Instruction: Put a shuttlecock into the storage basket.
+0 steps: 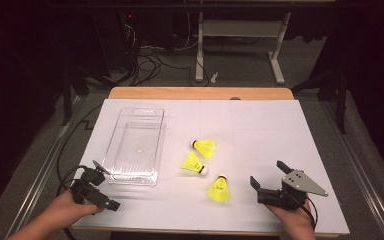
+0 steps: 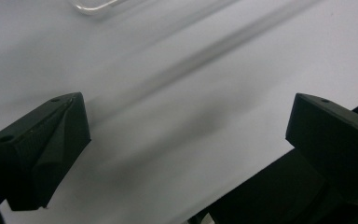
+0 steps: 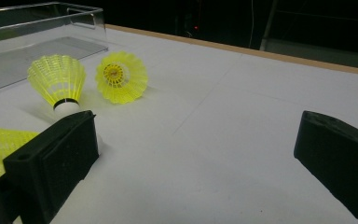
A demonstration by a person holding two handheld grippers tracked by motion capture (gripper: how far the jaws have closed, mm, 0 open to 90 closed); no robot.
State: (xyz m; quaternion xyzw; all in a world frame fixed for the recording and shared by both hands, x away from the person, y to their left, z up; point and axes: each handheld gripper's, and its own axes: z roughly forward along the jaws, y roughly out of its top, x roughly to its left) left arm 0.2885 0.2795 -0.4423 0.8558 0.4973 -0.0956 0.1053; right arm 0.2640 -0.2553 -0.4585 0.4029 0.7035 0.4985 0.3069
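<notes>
We've got the white table (image 1: 260,130) w/ a clear plastic bin (image 1: 135,145) on its left half, empty as far as we can see; three yellow shuttlecocks lie loose approx. mid-table, right of the bin: far shuttlecock (image 1: 204,147), middle shuttlecock (image 1: 193,163), near shuttlecock (image 1: 219,189); the near one is closest to our right gripper (image 1: 270,180), just beside it but not touching.

Right gripper: jaws spread wide, nothing between them, resting low at the table's near edge; left gripper (image 1: 99,192): jaws also wide apart, holding nothing, parked just off the bin's near-left corner.

We judge the job is shuttlecocks into the bin, none in yet.

Risks: these are light & round-skirted, so a jaw nudging the near shuttlecock before closing could roll it off line or into the middle one; pinching the mesh skirt too hard may crush it; gripping the cork end alone could let it swivel & drop short of the bin; the bin itself is light, so a clipped rim may slide it.
</notes>
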